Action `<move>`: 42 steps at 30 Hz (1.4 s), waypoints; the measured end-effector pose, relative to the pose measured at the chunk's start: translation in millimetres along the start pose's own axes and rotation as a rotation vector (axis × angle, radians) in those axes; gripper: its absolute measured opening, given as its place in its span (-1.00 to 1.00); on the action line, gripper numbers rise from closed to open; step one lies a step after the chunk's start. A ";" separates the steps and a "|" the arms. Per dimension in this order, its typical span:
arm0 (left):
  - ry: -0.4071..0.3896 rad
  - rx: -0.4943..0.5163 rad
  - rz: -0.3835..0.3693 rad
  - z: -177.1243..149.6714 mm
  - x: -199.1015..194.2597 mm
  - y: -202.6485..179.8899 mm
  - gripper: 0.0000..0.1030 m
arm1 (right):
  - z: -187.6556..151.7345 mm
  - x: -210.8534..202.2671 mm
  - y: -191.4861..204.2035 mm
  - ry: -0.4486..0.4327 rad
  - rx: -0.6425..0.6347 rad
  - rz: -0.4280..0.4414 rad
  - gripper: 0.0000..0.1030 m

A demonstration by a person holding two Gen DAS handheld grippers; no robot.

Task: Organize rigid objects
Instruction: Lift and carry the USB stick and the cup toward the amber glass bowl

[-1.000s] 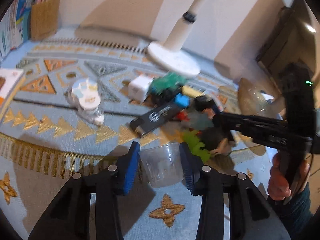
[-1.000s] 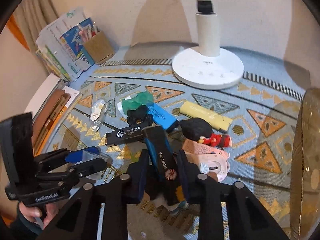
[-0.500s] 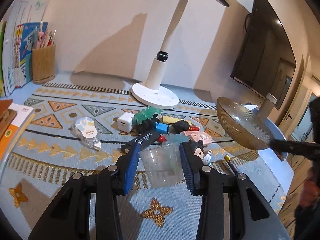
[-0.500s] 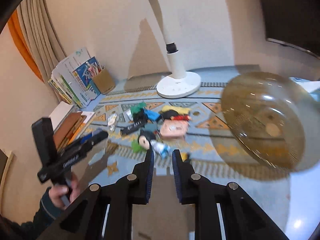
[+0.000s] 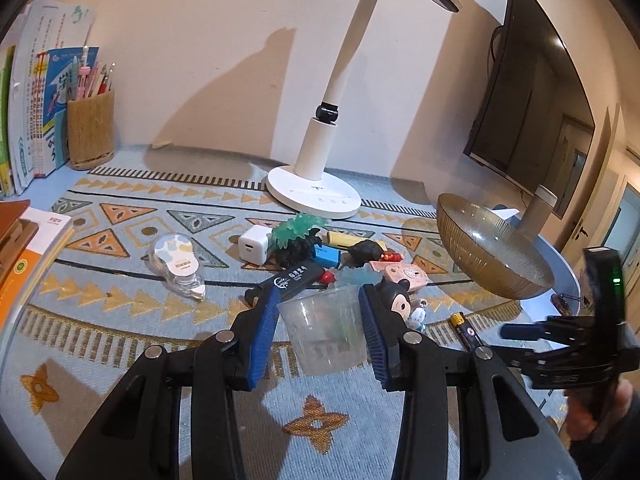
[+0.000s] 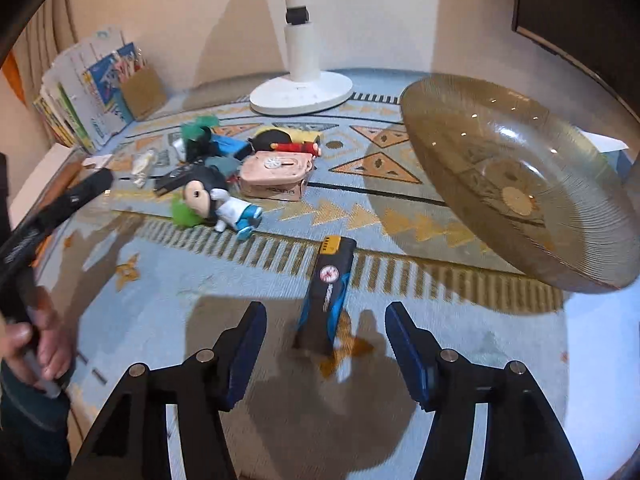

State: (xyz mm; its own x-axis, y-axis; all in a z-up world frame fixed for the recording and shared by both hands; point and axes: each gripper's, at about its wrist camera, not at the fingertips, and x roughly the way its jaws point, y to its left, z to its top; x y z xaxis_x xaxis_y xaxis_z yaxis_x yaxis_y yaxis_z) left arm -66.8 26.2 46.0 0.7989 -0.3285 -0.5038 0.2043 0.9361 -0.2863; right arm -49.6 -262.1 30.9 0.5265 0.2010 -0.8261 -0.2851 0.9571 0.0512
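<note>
The left gripper [image 5: 320, 334] tilts gently downward, its ribbed blue pads [image 5: 264, 334] clamped on a clear, thin-walled plastic cup [image 5: 326, 330] held upright between them. The right gripper [image 6: 324, 354] pitches steeply toward the woven patterned mat [image 6: 400, 280], jaws opening, nothing pressed between them. Just ahead of its fingers, in line with the gap, lies a glossy black-and-blue flat bar [image 6: 330, 292]. A ribbed amber glass bowl [image 6: 520, 188] stands to its right.

One bowl [image 6: 520, 184], one cup [image 5: 326, 328], one lamp [image 5: 320, 152]
</note>
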 end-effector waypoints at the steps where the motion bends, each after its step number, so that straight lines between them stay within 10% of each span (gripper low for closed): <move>1: 0.001 0.002 0.000 0.0 0.5 -0.6 -0.27 | 1.6 5.1 1.9 0.008 -0.004 -0.018 -0.06; 4: 0.004 0.007 0.006 0.2 1.4 -1.7 -0.27 | 3.9 18.3 4.9 0.033 -0.014 -0.039 -0.50; 14: 0.012 0.061 -0.024 9.8 -11.9 -31.6 -0.27 | -1.7 -46.5 8.2 -0.090 -0.008 0.125 -0.82; 19: -0.051 0.158 -0.092 39.1 -35.1 -83.1 -0.27 | 10.5 -98.7 -22.1 -0.197 0.009 0.107 -0.82; 27: -0.017 0.185 -0.090 30.2 -23.3 -110.5 -0.27 | -17.4 -53.9 -56.9 -0.070 0.053 0.119 -0.82; 35: 0.007 0.192 -0.063 27.5 -29.2 -110.7 -0.27 | -23.1 -49.0 -73.3 -0.191 0.023 0.304 -0.78; 42: 0.006 0.139 -0.070 30.9 -35.0 -100.4 -0.27 | 12.2 -81.9 -61.1 -0.329 -0.044 0.303 -0.74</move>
State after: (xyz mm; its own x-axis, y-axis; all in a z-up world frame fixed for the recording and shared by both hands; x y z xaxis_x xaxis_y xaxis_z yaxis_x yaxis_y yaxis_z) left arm -97.7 -52.3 117.5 0.7769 -0.3941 -0.4911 0.3362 0.9191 -0.2055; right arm -65.6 -334.5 102.3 0.6389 0.5333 -0.5544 -0.4955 0.8366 0.2337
